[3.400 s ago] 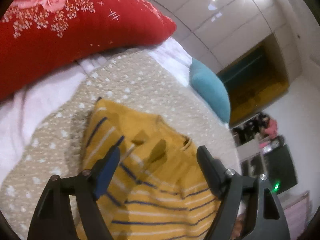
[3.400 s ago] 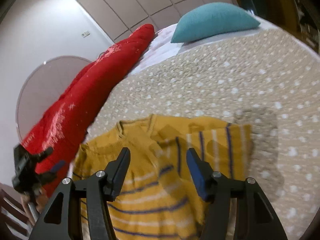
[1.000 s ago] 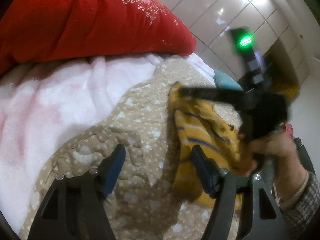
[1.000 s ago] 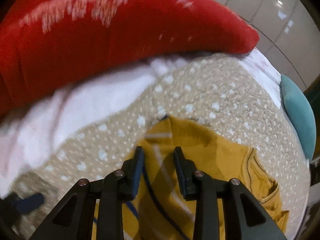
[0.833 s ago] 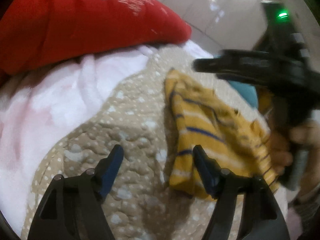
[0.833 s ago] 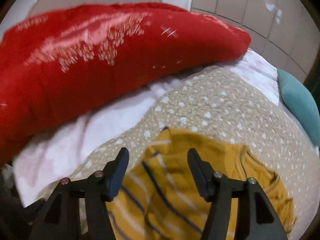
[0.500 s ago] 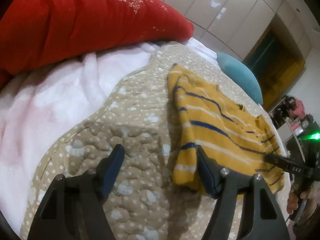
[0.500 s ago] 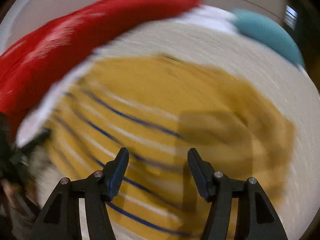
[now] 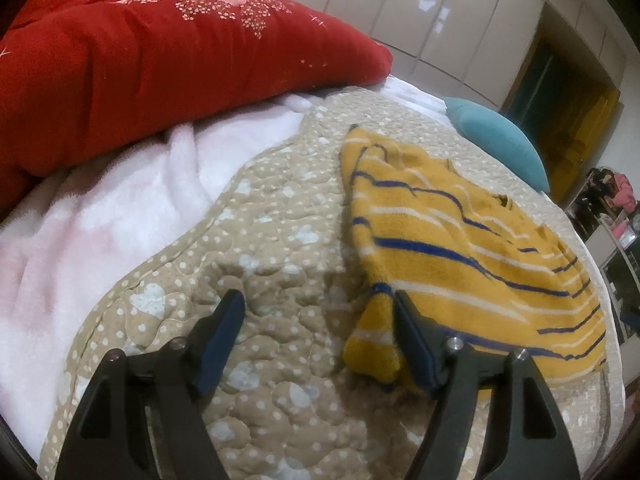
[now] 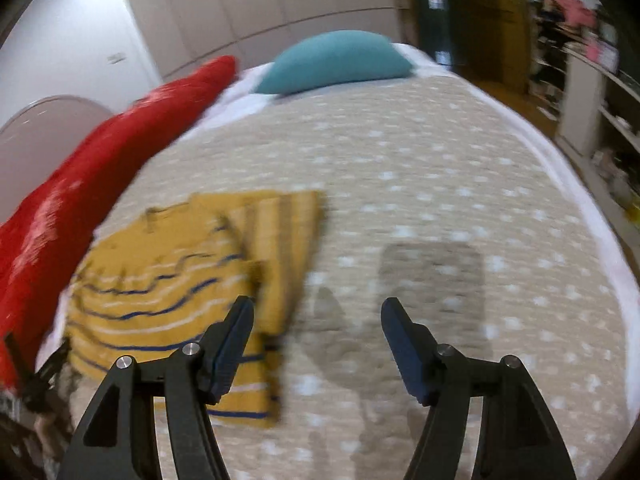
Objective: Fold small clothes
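A small yellow sweater point(image 9: 460, 248) with blue and white stripes lies partly folded on the beige dotted quilt point(image 9: 280, 248). In the right wrist view the sweater point(image 10: 192, 272) lies at the left, blurred by motion. My left gripper point(image 9: 318, 312) is open and empty, low over the quilt; its right finger point(image 9: 412, 336) is at the sweater's near corner. My right gripper point(image 10: 318, 316) is open and empty over bare quilt point(image 10: 440, 200), its left finger point(image 10: 236, 332) over the sweater's near edge.
A large red duvet point(image 9: 140, 60) and a white-pink fleece blanket point(image 9: 100, 208) lie along the left of the bed. A teal pillow point(image 10: 336, 60) sits at the far end. Shelves point(image 10: 600, 92) stand beyond the bed's right edge.
My right gripper opened, let go of the sweater and swung away to the right side of the bed. The sweater now lies flat. My left gripper stayed open and shifted slightly.
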`<state>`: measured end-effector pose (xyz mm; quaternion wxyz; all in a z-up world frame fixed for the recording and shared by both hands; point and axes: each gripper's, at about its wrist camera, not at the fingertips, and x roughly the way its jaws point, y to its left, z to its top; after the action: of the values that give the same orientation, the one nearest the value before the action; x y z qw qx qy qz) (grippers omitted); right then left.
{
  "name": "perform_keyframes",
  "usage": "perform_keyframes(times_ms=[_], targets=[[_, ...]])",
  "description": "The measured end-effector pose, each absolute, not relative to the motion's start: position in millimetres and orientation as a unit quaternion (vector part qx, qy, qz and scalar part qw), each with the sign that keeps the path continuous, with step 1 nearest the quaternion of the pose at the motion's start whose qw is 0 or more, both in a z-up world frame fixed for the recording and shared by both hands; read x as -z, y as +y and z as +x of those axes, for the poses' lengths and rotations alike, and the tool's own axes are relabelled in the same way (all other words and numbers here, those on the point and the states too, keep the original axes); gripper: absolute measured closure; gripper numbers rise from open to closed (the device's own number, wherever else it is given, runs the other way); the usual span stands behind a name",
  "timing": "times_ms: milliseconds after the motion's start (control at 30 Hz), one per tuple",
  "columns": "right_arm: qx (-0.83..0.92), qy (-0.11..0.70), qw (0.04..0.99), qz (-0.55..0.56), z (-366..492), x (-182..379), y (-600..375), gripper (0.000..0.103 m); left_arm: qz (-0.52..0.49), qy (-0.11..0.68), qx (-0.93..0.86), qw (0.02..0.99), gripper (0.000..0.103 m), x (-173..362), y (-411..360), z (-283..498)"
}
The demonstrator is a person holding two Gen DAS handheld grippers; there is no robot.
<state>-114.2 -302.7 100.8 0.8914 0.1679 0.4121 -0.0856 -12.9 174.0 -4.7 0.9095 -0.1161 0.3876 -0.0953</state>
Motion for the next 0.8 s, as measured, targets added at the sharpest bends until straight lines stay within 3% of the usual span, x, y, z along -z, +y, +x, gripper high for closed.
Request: perform_keyframes(times_ms=[267,300,333,367,467,600,733,800], targets=[[0.051,0.437,0.893,0.096,3,-70,-242,0.033,-0.129,0.382,0.104,0.909,0.029,4,179,-15],[0.044,0.453,0.886,0.094,20,-61,-239,0.044,-0.131,0.381,0.104,0.909,0.029,4,179,-16],[0.035,0.465,0.880,0.094,29,-55,-236,0.083,-0.131,0.381,0.105,0.909,0.029,4,179,-16],[0.018,0.483,0.870,0.099,38,-48,-232,0.097,-0.130,0.381,0.104,0.909,0.029,4,180,-16],[0.082,0.488,0.868,0.034,50,-38,-232,0.098,-0.127,0.383,0.104,0.909,0.027,5,178,-14],[0.119,0.487,0.862,0.083,49,-28,-262,0.095,-0.120,0.387,0.102,0.909,0.025,5,176,-11],[0.114,0.463,0.877,0.064,28,-45,-252,0.075,-0.117,0.387,0.102,0.909,0.025,4,175,-11],[0.101,0.442,0.887,0.091,0,-61,-257,0.070,-0.119,0.386,0.102,0.909,0.025,5,175,-11]])
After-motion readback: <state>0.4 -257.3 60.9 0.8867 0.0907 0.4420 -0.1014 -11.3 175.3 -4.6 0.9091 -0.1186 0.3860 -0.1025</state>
